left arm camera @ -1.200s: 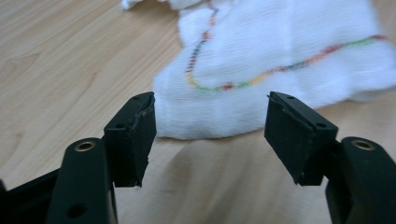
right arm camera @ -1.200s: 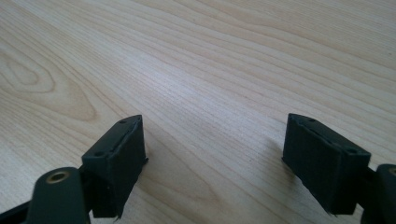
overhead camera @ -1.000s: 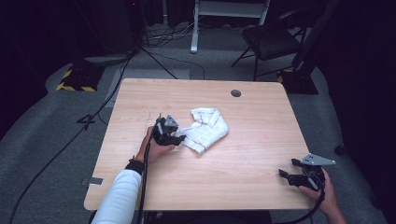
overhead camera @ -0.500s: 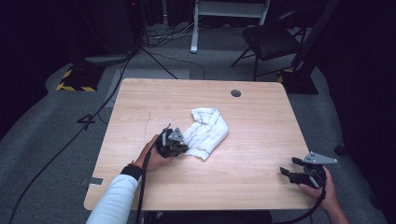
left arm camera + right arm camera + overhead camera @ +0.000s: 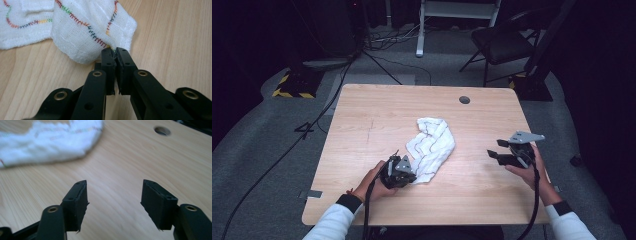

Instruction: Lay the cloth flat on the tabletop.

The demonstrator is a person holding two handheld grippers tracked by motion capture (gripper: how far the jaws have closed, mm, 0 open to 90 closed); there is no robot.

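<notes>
A white cloth (image 5: 432, 145) with coloured zigzag stitching lies crumpled in the middle of the wooden table (image 5: 362, 120). My left gripper (image 5: 408, 176) sits at the cloth's near end, shut on its edge; in the left gripper view the cloth (image 5: 82, 35) is pinched at a corner between the two black pads of that gripper (image 5: 115, 53). My right gripper (image 5: 495, 150) hovers over the table's right side, pointing toward the cloth. Its jaws have just been closing, but they stand apart with nothing between them (image 5: 113, 202). The cloth (image 5: 47, 142) lies ahead of them, blurred.
A round cable hole (image 5: 464, 100) is in the table's far right part, also seen in the right gripper view (image 5: 162, 130). Beyond the table stand a dark chair (image 5: 502, 45) and a white stand (image 5: 457, 10) on grey floor. Cables trail at the left.
The left gripper has closed on the cloth's edge and dragged it toward the table's near side, stretching the cloth out. The right hand has risen and moved in from the right edge toward the cloth.
</notes>
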